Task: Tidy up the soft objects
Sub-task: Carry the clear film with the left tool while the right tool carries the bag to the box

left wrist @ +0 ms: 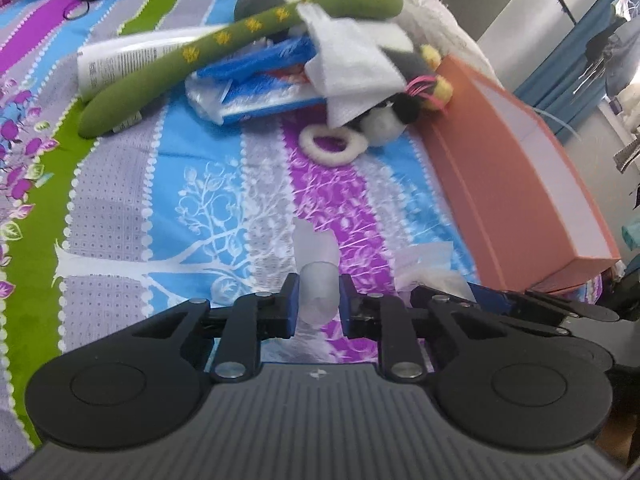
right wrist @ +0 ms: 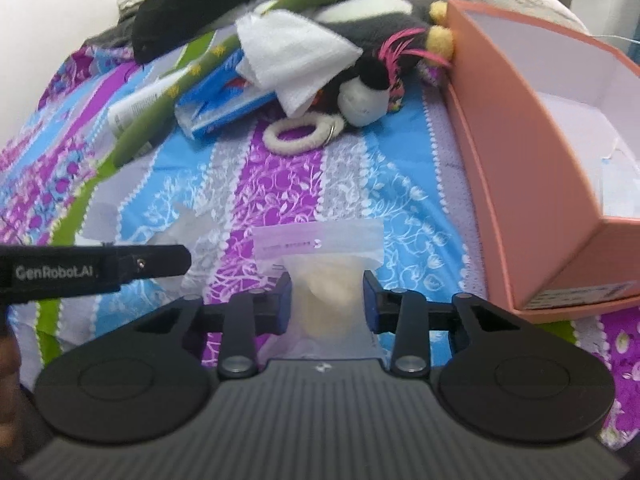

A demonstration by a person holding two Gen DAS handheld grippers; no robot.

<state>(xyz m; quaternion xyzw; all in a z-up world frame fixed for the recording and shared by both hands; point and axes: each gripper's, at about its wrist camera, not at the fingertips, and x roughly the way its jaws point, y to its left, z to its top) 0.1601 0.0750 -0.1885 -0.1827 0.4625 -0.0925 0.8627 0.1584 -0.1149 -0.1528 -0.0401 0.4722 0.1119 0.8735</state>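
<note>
Left gripper [left wrist: 318, 304] closed on translucent soft roll [left wrist: 318, 294], pads pressing both sides, above striped bedsheet [left wrist: 200, 200]. Right gripper [right wrist: 325, 304] clamped on clear pouch [right wrist: 324, 272] holding cream soft item, near front of bed. Pink box [right wrist: 520, 168] open at right, just beside. Pile behind: green plush [left wrist: 224, 40], white cloth [right wrist: 296, 56], panda toy [right wrist: 368, 92], fluffy ring [left wrist: 332, 144].

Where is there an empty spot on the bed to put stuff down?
Bare bedspread lies between the toy pile and the grippers, left of the pink box. It is crowded around the green plush, white cloth and fluffy ring.
</note>
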